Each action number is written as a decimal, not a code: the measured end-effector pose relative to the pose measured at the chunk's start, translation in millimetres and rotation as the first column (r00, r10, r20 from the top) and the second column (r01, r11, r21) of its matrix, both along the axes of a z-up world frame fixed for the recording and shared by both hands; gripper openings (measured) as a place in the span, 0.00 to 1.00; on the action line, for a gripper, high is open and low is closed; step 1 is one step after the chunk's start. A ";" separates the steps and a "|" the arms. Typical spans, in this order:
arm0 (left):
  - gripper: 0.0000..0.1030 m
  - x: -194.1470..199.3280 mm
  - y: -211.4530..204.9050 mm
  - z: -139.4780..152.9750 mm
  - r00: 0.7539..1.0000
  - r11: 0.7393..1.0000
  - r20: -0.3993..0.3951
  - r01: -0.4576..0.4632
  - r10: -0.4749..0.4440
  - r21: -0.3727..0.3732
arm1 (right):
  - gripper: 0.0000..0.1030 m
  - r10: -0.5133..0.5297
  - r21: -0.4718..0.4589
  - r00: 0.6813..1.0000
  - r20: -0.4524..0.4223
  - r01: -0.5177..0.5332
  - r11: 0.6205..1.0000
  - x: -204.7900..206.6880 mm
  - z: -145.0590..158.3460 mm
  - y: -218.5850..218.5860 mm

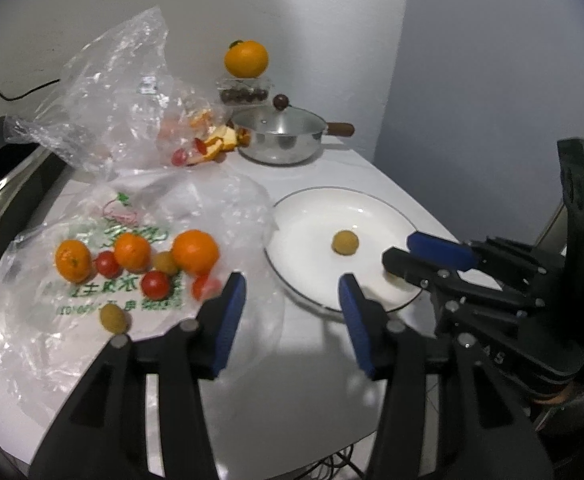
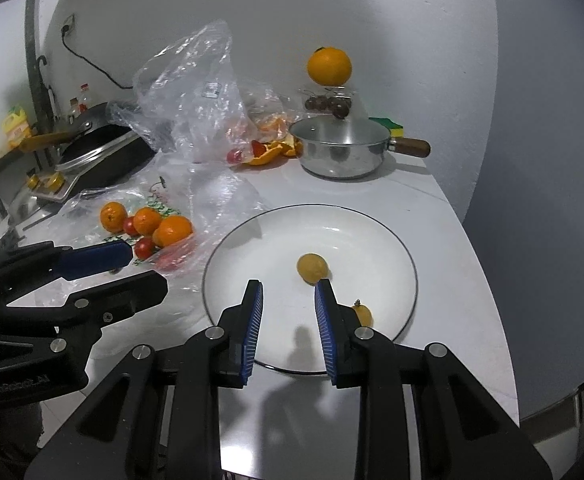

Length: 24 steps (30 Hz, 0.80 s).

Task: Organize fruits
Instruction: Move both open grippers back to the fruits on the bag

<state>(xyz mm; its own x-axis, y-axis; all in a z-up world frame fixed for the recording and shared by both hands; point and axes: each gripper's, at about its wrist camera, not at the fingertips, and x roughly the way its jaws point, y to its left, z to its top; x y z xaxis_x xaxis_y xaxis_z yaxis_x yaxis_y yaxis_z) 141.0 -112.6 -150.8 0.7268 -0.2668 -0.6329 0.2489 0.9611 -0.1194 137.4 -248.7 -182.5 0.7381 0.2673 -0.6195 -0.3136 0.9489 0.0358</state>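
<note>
A white plate (image 1: 371, 208) (image 2: 331, 224) sits on the counter with a small yellowish fruit (image 1: 345, 243) (image 2: 312, 268) near its middle. A second small yellow fruit (image 2: 363, 315) lies on the plate just behind my right gripper's right finger. My right gripper (image 2: 288, 294) (image 1: 397, 249) hovers over the plate's near side, jaws a narrow gap apart and holding nothing. My left gripper (image 1: 291, 290) (image 2: 148, 268) stands open and empty between the plate and a printed plastic bag (image 1: 92, 320). On the bag lie three oranges (image 1: 195, 251), cherry tomatoes (image 1: 156, 285) and a greenish fruit (image 1: 112, 319).
At the back stand a steel pot (image 1: 280, 136) with a wooden handle, orange peels (image 1: 222, 142), a crumpled clear bag (image 1: 124, 92) and a big orange (image 1: 246, 58) on a clear container of dark fruit. A black pan (image 2: 100, 152) sits at the left.
</note>
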 end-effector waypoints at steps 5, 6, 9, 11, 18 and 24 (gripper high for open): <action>0.49 -7.9 16.4 3.8 1.000 1.000 0.012 -0.028 0.028 -0.008 | 0.28 0.021 -0.010 1.000 0.006 -0.021 1.000 -5.7 3.6 16.0; 0.49 -9.2 19.1 3.8 0.999 0.999 0.012 -0.031 0.031 -0.010 | 0.28 0.026 -0.012 1.000 0.007 -0.026 1.000 -6.4 4.3 19.6; 0.49 -13.2 29.5 3.5 0.999 0.999 0.011 -0.049 0.049 -0.016 | 0.28 0.039 -0.019 0.999 0.008 -0.039 0.999 -7.8 5.7 28.6; 0.49 -16.8 37.4 3.0 0.998 0.998 0.012 -0.059 0.060 -0.021 | 0.28 0.048 -0.023 0.999 0.008 -0.048 0.999 -8.4 5.9 34.5; 0.49 -21.1 61.3 1.0 0.995 0.995 0.015 -0.096 0.096 -0.033 | 0.28 0.078 -0.041 0.997 0.001 -0.078 0.996 -7.9 4.6 57.8; 0.49 -25.3 85.4 -2.6 0.992 0.991 0.014 -0.125 0.126 -0.048 | 0.28 0.106 -0.054 0.994 -0.008 -0.107 0.993 -6.6 3.0 82.8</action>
